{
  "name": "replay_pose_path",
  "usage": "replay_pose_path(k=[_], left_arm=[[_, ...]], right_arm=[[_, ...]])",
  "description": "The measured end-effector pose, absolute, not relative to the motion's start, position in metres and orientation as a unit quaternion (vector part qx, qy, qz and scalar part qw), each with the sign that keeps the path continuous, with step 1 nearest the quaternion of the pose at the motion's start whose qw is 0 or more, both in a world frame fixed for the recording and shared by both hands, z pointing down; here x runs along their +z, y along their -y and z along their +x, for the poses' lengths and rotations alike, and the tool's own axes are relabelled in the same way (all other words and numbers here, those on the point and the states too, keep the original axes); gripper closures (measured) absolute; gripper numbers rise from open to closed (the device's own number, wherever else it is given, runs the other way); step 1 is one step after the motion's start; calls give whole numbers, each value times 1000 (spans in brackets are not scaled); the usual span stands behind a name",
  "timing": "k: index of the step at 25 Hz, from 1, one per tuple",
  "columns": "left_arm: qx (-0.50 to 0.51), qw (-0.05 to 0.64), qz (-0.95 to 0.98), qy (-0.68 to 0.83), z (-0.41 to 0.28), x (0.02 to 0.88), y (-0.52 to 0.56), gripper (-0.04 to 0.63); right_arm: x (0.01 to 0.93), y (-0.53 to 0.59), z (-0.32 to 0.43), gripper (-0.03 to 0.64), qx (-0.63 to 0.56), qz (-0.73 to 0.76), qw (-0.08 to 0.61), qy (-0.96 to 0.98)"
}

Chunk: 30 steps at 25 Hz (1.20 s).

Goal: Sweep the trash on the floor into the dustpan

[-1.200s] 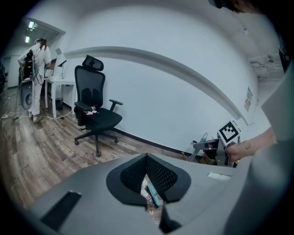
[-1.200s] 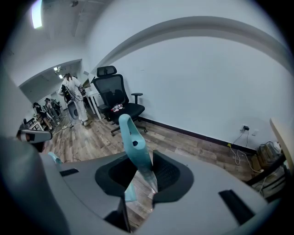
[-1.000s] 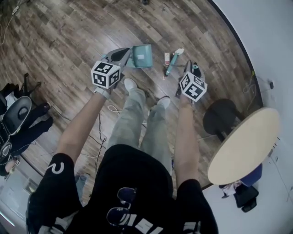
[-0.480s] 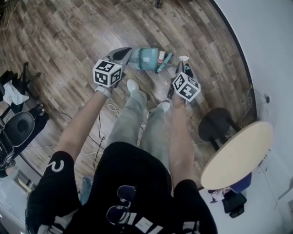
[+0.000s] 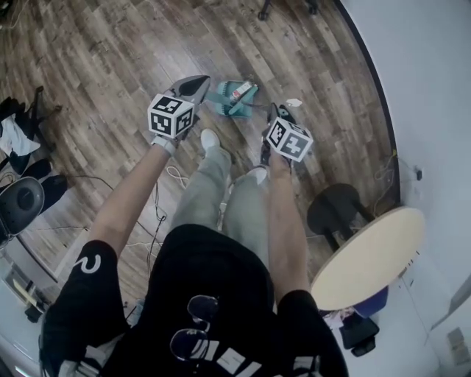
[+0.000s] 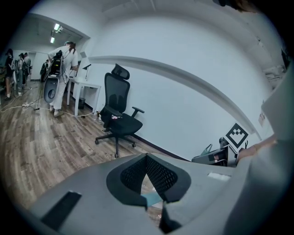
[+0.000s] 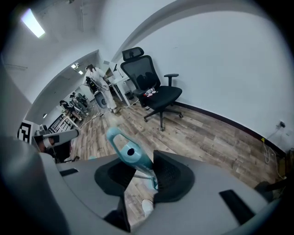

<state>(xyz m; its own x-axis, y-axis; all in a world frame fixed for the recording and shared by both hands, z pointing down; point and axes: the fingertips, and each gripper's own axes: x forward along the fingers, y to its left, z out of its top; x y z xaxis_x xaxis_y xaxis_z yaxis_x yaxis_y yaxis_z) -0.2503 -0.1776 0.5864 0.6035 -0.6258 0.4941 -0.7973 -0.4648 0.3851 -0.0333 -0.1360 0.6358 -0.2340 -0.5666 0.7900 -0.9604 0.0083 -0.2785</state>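
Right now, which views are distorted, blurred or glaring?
Head view: fisheye bends the floor planks, yet it is sharp. Left gripper view: black round border, curved wall edge, soft close jaws on the dustpan. Right gripper view: brush handle slightly blurred, ceiling lamp glares.

In the left gripper view the jaws of the left claw (image 6: 147, 159) cover nearly all of the dustpan (image 6: 151, 198). Only a teal sliver of it shows in their gap. The bristle end of the brush (image 7: 130, 155) sinks behind the jaws of the right claw (image 7: 143, 172). A white patch (image 7: 148, 206) below is too blurred to name. In the head view the trash (image 5: 294, 102) is too small to identify, and the top edge cuts off an office chair (image 5: 263, 12).
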Motion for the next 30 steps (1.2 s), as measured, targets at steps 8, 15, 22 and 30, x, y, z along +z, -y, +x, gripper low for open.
replay_pose_path(k=[8, 15, 22, 30], left_arm=[[142, 301, 836, 436, -251, 579, 174, 598], [142, 291, 824, 465, -232, 562, 164, 598], [143, 280, 812, 492, -180, 543, 143, 598], [145, 263, 816, 494, -101, 527, 133, 598]], right_arm=[[637, 121, -63, 512, 388, 479, 293, 731], [621, 128, -43, 520, 357, 422, 287, 782], [604, 130, 36, 525, 370, 438, 254, 779], [596, 127, 122, 523, 376, 451, 239, 774]])
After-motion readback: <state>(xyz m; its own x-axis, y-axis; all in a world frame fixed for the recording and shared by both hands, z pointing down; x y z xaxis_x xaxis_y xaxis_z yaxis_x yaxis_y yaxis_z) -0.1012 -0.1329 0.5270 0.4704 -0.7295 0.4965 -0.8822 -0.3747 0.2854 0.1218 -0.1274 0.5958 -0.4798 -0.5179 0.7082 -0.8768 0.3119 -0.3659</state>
